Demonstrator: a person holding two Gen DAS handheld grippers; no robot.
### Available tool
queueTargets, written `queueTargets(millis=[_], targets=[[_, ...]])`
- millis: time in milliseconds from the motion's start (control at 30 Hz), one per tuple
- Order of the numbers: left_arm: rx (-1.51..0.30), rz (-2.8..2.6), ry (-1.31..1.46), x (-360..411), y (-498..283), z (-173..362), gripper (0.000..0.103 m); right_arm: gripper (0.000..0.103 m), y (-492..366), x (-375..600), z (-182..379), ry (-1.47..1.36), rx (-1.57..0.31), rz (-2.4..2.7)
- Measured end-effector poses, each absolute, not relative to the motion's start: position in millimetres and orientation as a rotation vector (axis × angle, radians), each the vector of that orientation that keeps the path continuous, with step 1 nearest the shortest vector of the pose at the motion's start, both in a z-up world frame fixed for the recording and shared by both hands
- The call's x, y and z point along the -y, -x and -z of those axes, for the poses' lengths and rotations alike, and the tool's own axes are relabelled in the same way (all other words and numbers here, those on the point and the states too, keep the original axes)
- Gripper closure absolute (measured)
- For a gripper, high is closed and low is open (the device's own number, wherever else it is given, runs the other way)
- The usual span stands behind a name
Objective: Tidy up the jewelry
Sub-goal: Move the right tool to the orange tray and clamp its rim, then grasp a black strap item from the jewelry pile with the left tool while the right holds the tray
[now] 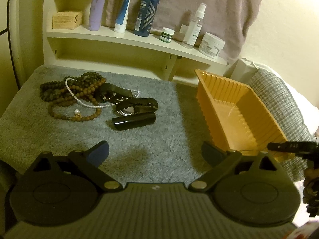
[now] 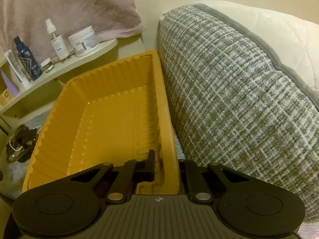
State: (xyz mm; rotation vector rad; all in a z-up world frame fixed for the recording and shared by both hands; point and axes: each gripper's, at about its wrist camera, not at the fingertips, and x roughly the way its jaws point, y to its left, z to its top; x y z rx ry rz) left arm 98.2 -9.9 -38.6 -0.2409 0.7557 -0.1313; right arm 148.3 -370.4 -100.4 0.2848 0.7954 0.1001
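Note:
A pile of jewelry lies on the grey mat: brown and dark bead necklaces [image 1: 75,91], a white pearl strand [image 1: 79,97], a black-strapped watch [image 1: 129,103] and a black cylinder case [image 1: 133,121]. My left gripper [image 1: 155,153] is open and empty, low over the mat in front of the pile. An orange ribbed plastic bin [image 1: 239,117] stands to the right; it looks empty. My right gripper [image 2: 167,167] is closed around the bin's right wall [image 2: 165,119] near the front corner. It shows at the left wrist view's right edge [image 1: 291,147].
A cream shelf [image 1: 127,39] behind the mat carries tubes, bottles and jars. A grey woven cushion [image 2: 239,99] presses against the bin's right side, with a white pillow [image 2: 289,45] behind it. A pink towel [image 1: 199,10] hangs on the wall.

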Motion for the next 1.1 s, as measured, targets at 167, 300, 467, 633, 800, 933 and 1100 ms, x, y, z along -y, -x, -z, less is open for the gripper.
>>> queueTargets(millis=[167,300,467,633,800,933,1100], targets=[[-0.740,0.130,0.152,10.5,-98.4,34.7,0.009,0.098,-146.1,362.6,93.7,-0.224,-0.767,-0.092],[-0.722,0.137,0.055,7.5,-102.2,30.1,0.013,0.098,-145.6,351.1,86.0,-0.155,-0.737,-0.076],[-0.700,0.172,-0.099,4.7,-112.6,35.1,0.023,0.098,-147.7,335.8,79.7,-0.075,-0.719,-0.059],[-0.698,0.255,-0.215,1.8,-132.4,52.5,0.033,0.098,-151.0,327.4,77.1,-0.024,-0.726,-0.051],[-0.719,0.321,-0.306,6.1,-157.7,70.5,0.057,0.098,-154.0,326.4,75.6,-0.015,-0.734,-0.044],[-0.750,0.368,-0.344,7.0,-174.6,79.0,0.065,0.098,-153.9,324.2,74.2,0.011,-0.735,-0.045],[-0.781,0.405,-0.376,12.1,-178.1,76.3,0.079,0.098,-154.1,322.2,73.9,0.015,-0.738,-0.044]])
